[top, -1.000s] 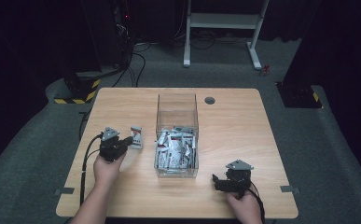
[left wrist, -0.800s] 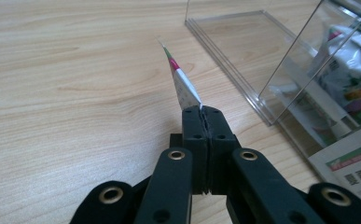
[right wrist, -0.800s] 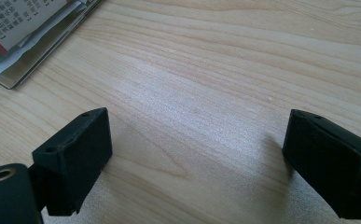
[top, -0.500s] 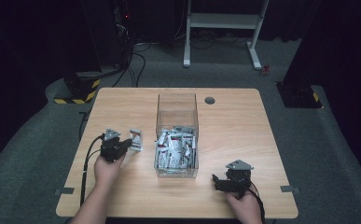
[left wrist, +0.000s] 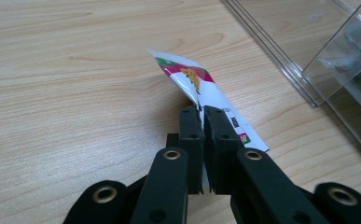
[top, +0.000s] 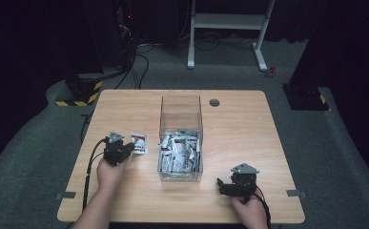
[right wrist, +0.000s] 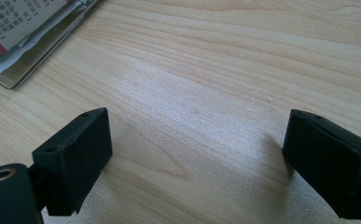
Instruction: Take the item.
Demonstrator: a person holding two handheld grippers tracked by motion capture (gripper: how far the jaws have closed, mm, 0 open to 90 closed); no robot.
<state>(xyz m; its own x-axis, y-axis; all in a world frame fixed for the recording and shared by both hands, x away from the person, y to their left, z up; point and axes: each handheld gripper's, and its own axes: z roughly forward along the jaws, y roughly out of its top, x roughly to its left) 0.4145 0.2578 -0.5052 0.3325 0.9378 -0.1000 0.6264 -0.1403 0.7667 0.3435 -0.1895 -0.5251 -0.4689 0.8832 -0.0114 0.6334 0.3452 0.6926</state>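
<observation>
A white sachet [left wrist: 192, 86] with a red and green band sticks up from the narrow slit between my left gripper's [left wrist: 201, 109] jaws. They have just eased apart a little, and the pads still pinch its edge. In the high view this left gripper [top: 128, 149] is at the table's left, with the sachet [top: 140, 143] pointing towards the clear box [top: 180, 109]. Several similar sachets [top: 178, 153] lie in the box's near half. My right gripper [right wrist: 197, 140] stands open, low over bare wood with nothing between its fingers. It rests near the front edge [top: 221, 186], to the right of the box.
A corner of the clear box [right wrist: 24, 42] lies to the upper left of the right gripper. A round cable hole [top: 214, 102] sits in the wooden table [top: 249, 133] behind the box. Cables trail from both grippers over the front edge.
</observation>
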